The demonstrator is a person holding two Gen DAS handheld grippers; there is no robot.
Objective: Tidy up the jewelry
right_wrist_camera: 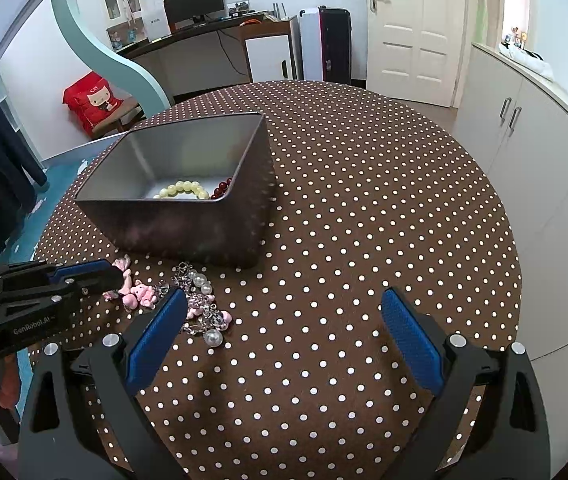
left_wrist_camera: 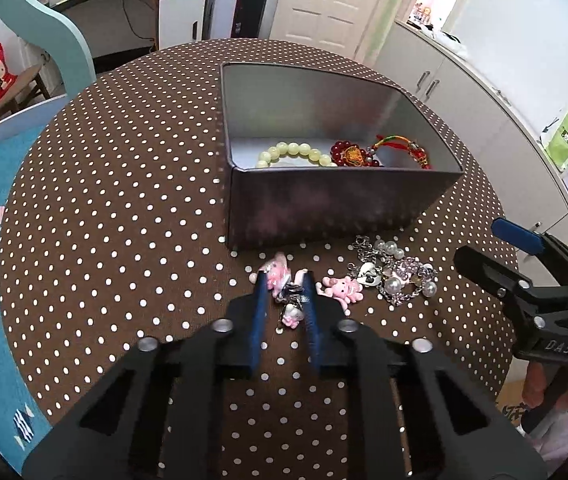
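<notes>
A grey metal box (left_wrist_camera: 324,204) stands on the polka-dot table (left_wrist_camera: 124,200). Inside lie a pale green bead bracelet (left_wrist_camera: 294,153) and a red bead bracelet with tassel (left_wrist_camera: 360,155). My left gripper (left_wrist_camera: 286,278) is shut on a pink charm chain (left_wrist_camera: 290,292) just in front of the box. A pink pig charm (left_wrist_camera: 342,289) and a silver pearl charm bracelet (left_wrist_camera: 394,276) lie to its right. My right gripper (right_wrist_camera: 284,300) is open and empty, with the pearl bracelet (right_wrist_camera: 204,304) by its left finger. The box also shows in the right wrist view (right_wrist_camera: 188,224).
White cabinets (right_wrist_camera: 544,180) stand to the right of the round table. A desk with monitor (right_wrist_camera: 194,0) and a door (right_wrist_camera: 412,32) are at the back. A teal bed frame (left_wrist_camera: 0,280) borders the table's left side.
</notes>
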